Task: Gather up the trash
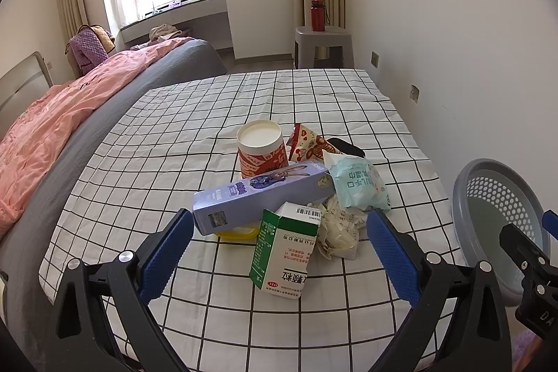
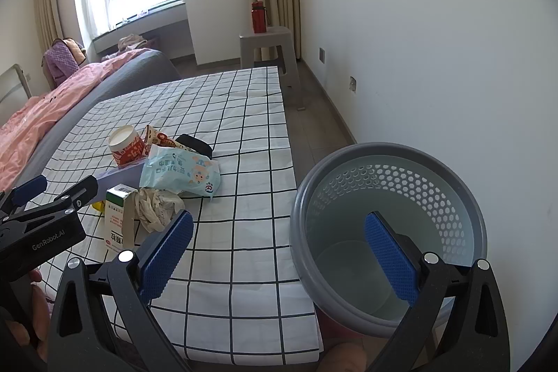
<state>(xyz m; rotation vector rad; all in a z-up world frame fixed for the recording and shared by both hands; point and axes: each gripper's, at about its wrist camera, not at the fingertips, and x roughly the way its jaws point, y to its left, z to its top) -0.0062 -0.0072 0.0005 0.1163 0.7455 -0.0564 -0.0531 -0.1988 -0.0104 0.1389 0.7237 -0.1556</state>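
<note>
A heap of trash lies on the checked cloth (image 1: 216, 128). It holds a green-and-white medicine box (image 1: 284, 253), a long purple carton (image 1: 258, 194), a red-printed paper tub (image 1: 261, 149), a red snack wrapper (image 1: 307, 142), a pale blue wipes packet (image 1: 359, 183) and crumpled paper (image 1: 340, 229). My left gripper (image 1: 279, 218) is open just short of the heap, with the medicine box in line between its pads but untouched. My right gripper (image 2: 279, 222) is open and holds nothing. Its right pad hangs over the grey perforated basket (image 2: 383, 150), which looks empty.
The basket (image 1: 495, 197) stands past the cloth's right edge, close to the white wall. Something yellow (image 1: 233, 234) shows under the carton, and a black object (image 1: 345, 147) lies behind the packet. A bed with a pink quilt (image 1: 69, 107) is on the left. A grey stool (image 1: 321, 40) bearing a red bottle stands behind.
</note>
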